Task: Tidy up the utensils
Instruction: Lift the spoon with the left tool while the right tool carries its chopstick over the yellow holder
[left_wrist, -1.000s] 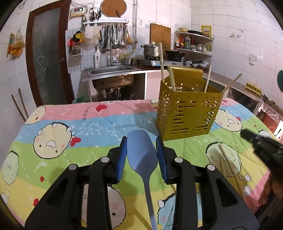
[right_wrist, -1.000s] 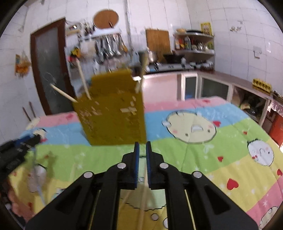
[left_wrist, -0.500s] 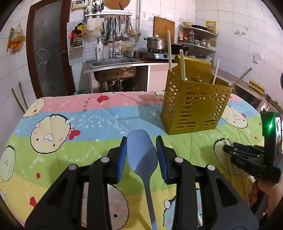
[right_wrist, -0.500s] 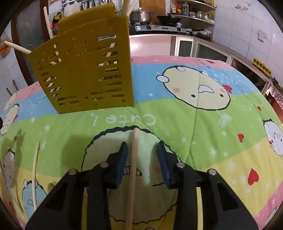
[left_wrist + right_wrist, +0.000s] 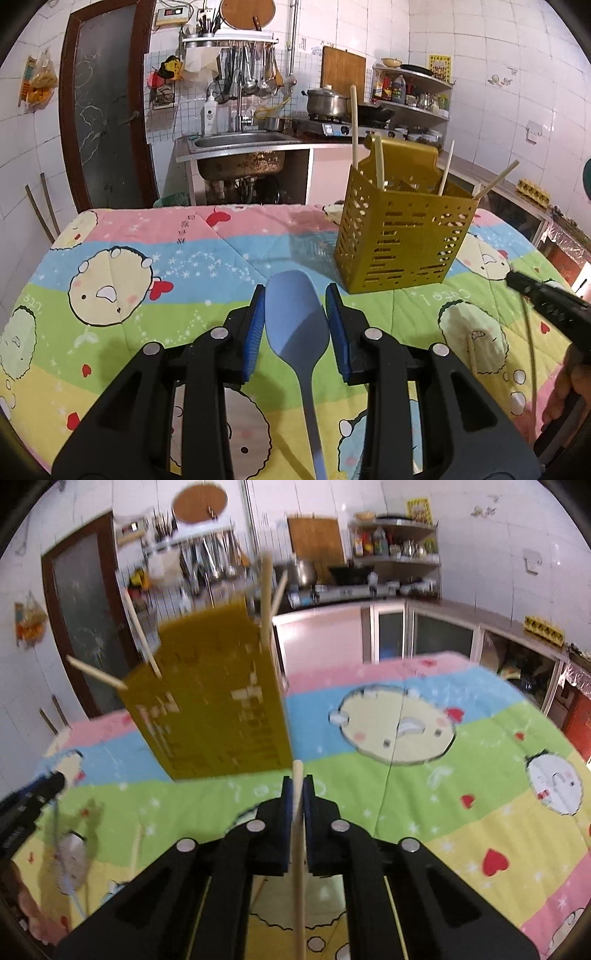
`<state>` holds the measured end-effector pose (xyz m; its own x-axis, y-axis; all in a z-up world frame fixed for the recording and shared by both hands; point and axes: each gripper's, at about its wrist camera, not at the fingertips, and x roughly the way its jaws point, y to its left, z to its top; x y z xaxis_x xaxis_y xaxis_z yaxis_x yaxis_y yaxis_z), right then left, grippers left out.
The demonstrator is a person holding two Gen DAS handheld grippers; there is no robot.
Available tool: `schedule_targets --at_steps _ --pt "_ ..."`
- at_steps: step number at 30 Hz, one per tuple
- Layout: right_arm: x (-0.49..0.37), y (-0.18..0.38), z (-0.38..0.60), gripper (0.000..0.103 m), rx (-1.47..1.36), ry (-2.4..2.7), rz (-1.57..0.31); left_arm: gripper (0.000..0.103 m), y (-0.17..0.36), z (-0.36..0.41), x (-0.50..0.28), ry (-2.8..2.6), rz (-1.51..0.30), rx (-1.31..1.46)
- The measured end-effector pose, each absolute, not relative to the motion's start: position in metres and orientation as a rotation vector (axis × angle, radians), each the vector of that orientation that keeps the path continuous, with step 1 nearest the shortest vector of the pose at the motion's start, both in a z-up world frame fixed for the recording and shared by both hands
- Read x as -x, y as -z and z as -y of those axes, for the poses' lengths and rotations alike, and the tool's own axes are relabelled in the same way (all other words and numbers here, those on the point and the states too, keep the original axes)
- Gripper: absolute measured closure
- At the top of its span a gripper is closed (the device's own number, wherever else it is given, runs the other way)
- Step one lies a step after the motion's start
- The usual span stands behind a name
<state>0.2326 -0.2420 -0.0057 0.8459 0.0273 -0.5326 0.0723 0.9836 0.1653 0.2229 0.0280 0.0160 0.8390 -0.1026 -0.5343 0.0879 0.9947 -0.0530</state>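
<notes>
My left gripper is shut on a blue spatula and holds it above the table, left of the yellow slotted utensil holder. Several wooden chopsticks stand in the holder. My right gripper is shut on a wooden chopstick and is lifted off the cloth, with the holder just ahead to the left. The right gripper also shows in the left wrist view. More chopsticks lie on the cloth at the right.
The table carries a colourful cartoon cloth. Behind it are a steel sink, hanging ladles and a stove with a pot. Cabinets run along the right wall. Another chopstick lies on the cloth at the left.
My right gripper closed on the chopstick lying on the cloth and lifted it, tilting up toward the holder. My left gripper kept hold of the spatula and barely moved.
</notes>
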Motion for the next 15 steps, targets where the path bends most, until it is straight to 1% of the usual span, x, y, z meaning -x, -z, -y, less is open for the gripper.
schedule_targets --at_steps 10,15 --pt "-0.189 -0.029 0.248 0.097 -0.231 -0.005 -0.294 0.072 -0.031 -0.029 -0.207 0.111 -0.493 0.032" --pt "-0.181 -0.033 0.253 0.097 -0.262 -0.020 -0.274 0.072 -0.034 -0.025 -0.201 0.112 -0.470 0.013"
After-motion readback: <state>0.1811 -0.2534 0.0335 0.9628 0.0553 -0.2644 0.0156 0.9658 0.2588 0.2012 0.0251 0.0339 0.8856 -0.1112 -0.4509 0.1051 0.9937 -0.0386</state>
